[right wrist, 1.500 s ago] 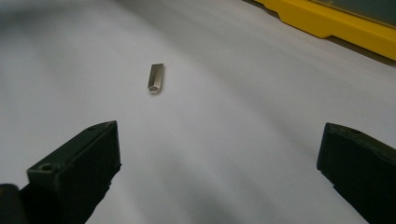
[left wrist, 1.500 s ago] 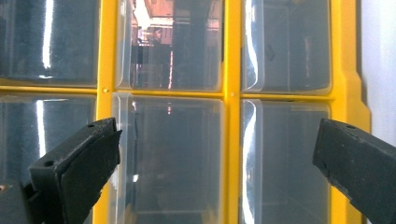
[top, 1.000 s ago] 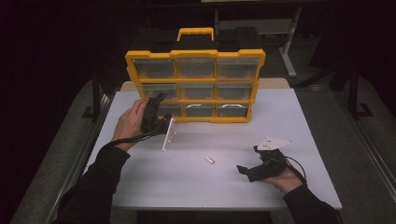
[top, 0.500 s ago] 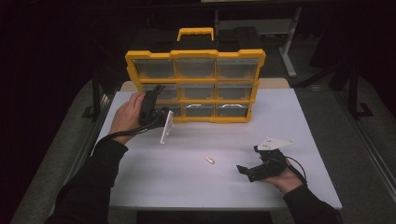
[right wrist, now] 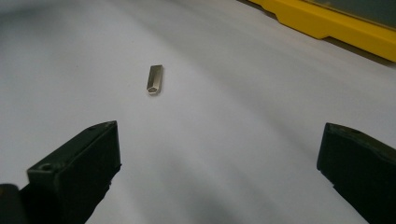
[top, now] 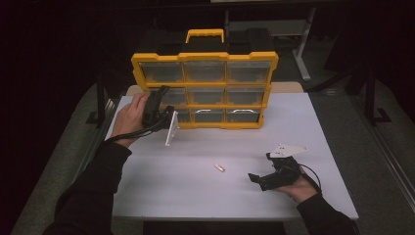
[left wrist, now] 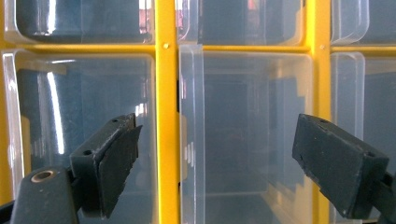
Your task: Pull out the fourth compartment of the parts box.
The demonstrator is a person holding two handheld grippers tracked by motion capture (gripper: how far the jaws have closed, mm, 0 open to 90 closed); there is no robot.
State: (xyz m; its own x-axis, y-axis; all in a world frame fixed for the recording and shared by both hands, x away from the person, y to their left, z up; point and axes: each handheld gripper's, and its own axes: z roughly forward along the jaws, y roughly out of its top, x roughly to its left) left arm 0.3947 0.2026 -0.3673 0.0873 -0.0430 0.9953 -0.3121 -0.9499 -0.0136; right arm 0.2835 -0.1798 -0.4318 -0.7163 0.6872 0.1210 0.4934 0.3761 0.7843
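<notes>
**Left jaws narrowing at the drawer wall**

Nearest the camera, down at the table's front right: right gripper (top: pixel 266 172) resting low in the hand, jaws spread wide, nothing between them. Same spot as a second ago, no shift at all. Just ahead of it, lying loose on the white table (top: pixel 205 196): a small metal hex spacer (right wrist: pixel 155 79), pale and short, well clear of both jaws and untouched (top: pixel 219 167).

Farther back, on the left: left gripper (top: pixel 157 105) now up against the yellow drawer organizer (top: pixel 203 56), higher and closer in than a second ago, when it hung lower beside the bottom row. Grey plate tilted below it, near the cabinet's foot. From the left gripper view, jaws parted on either side of a clear plastic drawer (left wrist: pixel 243 135), with the raised front edge (left wrist: pixel 190 130) standing between them. Jaws have just been closing somewhat, yet not pressing on anything; gap on both sides plain to see.

Meaning for the job, as a judgement: looks like the lead-up to pulling a drawer open, probably to stow the spacer. Grip not made, drawer apparently still flush in its frame. Next call: squeeze down on that front lip, then draw straight out. Risk worth watching: a slip off the slick plastic, or catching the yellow divider (left wrist: pixel 166 116) instead of the lip.
</notes>
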